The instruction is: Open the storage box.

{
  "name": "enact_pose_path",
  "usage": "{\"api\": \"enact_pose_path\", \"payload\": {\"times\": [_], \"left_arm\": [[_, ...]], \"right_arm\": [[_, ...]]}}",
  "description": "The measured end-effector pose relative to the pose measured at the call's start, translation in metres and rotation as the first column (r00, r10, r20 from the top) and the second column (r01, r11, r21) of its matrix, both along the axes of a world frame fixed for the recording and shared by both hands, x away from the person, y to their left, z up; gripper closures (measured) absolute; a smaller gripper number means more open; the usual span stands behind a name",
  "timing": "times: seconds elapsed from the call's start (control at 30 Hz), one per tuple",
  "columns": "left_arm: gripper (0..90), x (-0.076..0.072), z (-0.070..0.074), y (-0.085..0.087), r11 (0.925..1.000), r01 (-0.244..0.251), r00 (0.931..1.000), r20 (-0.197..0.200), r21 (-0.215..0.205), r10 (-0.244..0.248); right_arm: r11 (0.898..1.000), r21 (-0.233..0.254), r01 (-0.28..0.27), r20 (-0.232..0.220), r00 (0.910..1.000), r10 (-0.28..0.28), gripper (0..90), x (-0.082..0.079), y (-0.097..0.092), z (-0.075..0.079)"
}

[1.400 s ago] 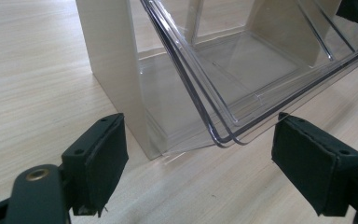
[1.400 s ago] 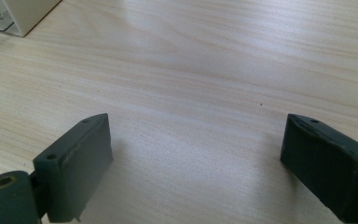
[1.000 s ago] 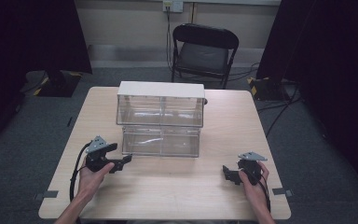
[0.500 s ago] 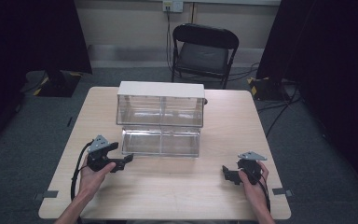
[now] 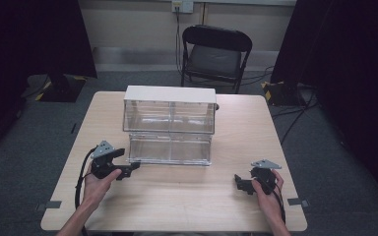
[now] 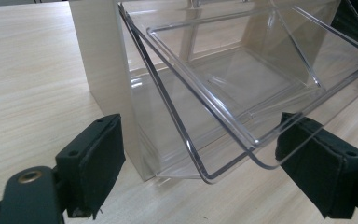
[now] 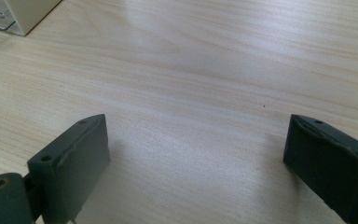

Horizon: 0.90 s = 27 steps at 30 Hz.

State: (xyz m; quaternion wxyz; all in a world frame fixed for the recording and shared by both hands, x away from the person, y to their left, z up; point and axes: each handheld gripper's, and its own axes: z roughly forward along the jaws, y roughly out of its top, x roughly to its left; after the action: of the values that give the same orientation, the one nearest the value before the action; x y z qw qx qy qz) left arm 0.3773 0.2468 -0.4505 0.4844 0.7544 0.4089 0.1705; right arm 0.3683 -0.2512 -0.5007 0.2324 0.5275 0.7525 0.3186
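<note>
Fingers (image 6: 93, 172) of left gripper (image 5: 128, 170) apart around clear drawer (image 5: 170, 150) corner, right gripper (image 5: 242, 183) wide over table (image 5: 187, 196)

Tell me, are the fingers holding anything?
No. The left gripper is open around the clear drawer's corner, not pressing; the right gripper is open over the table.

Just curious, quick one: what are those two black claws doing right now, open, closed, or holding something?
Left gripper: open, jaws either side of the clear drawer corner, not pressing it.
Right gripper: open, holding nothing, over the table.
</note>
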Motion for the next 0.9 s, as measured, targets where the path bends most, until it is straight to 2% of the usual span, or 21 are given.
{"api": "enact_pose_path", "payload": {"times": [0.63, 0.73, 0.9], "left_arm": [[15.7, 0.0049, 0.0077, -0.0036, 0.9998, 0.003, 1.0000, 0.008, 0.019, -0.003], [15.7, 0.0060, 0.0088, -0.0044, 1.0000, -0.006, 0.9999, 0.012, 0.003, 0.006], [15.7, 0.0080, 0.0078, -0.0052, 1.0000, -0.009, 0.9999, 0.009, 0.002, 0.009]], "right_arm": [[1.000, 0.000, 0.000, 0.000, 1.0000, 0.000, 6.1, 0.0000, 0.0000, 0.0000], [1.000, 0.000, 0.000, 0.000, 1.0000, 0.000, 6.1, 0.0000, 0.0000, 0.0000], [1.000, 0.000, 0.000, 0.000, 1.0000, 0.000, 6.1, 0.0000, 0.0000, 0.0000]]}}
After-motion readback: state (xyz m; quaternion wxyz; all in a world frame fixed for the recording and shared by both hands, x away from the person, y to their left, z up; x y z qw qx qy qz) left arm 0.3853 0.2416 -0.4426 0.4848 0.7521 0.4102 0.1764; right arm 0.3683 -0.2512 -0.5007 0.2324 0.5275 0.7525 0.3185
